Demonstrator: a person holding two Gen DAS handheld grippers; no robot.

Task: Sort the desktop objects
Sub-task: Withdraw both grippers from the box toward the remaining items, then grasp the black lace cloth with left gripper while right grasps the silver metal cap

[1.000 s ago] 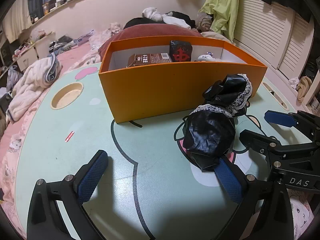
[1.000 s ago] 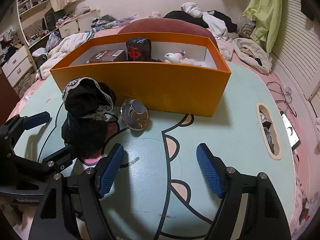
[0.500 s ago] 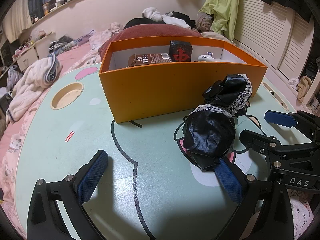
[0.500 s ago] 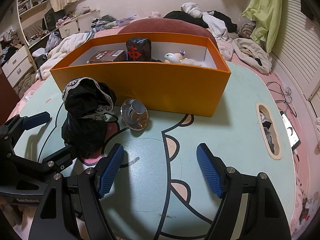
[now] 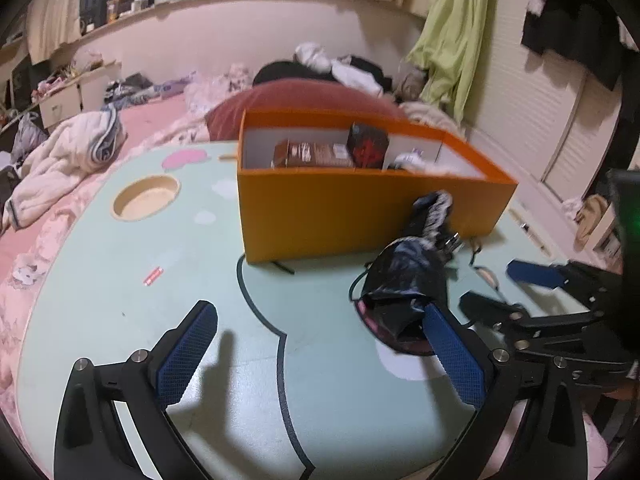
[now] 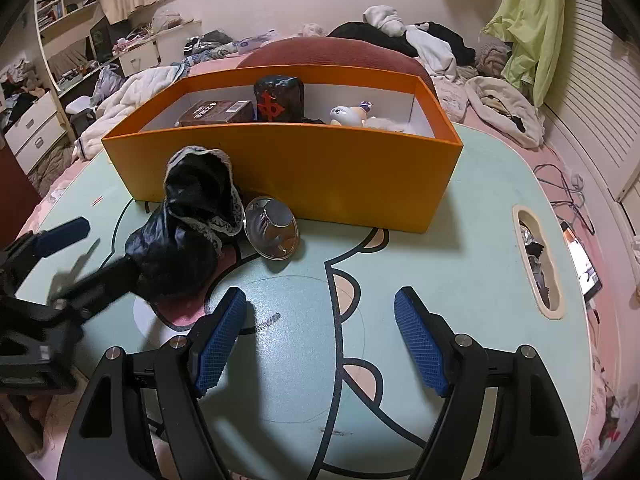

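A black glossy garment with white lace trim [image 6: 188, 236] lies on the table in front of the orange box [image 6: 304, 168]; it also shows in the left wrist view [image 5: 404, 280]. A shiny metal lid [image 6: 272, 227] lies right of it against the box. My left gripper [image 5: 320, 352] is open and empty, its right finger beside the garment. My right gripper [image 6: 320, 340] is open and empty above the table, short of the lid. The box [image 5: 360, 216] holds a brown carton [image 6: 216, 113], a black block with a red mark [image 6: 279, 98] and a white toy [image 6: 348, 115].
The mint-green table [image 6: 400, 280] has a round recess at the far left [image 5: 146, 197] and a slot with clutter at the right [image 6: 538, 260]. A small red item [image 5: 153, 276] lies on the table. Bedding and clothes surround the table.
The left gripper has pulled back and swung left, with motion blur; the box and garment now sit farther right in its view. The right gripper has hardly moved.
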